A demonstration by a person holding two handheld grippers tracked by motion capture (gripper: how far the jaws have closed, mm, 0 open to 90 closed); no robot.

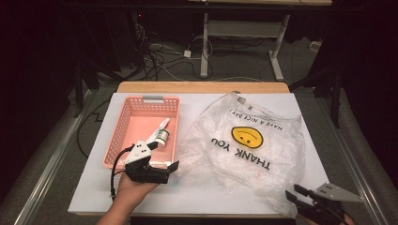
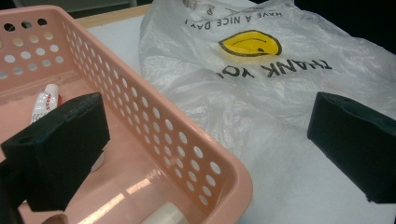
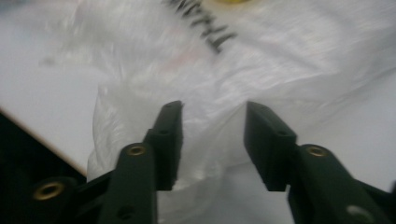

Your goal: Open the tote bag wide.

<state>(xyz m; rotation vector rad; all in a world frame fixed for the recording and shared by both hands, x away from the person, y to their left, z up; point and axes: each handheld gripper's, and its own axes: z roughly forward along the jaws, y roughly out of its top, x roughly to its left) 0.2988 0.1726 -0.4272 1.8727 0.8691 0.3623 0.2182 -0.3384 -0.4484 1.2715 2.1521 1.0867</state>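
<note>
Plastic bag (image 3: 261, 70) between right tool's (image 3: 212, 140) half-spread jaws (left tool (image 2: 205, 140) wide, empty)

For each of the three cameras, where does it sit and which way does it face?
High view: above the table's near edge, looking forward and down; a forearm holds the left gripper by the pink basket; right gripper at the bottom right.
Left gripper view: between wide-open jaws, straddling the basket wall, facing the plastic bag.
Right gripper view: low at the table edge, parted jaws toward the bag's crumpled edge.
Shared: all show the bag.
</note>
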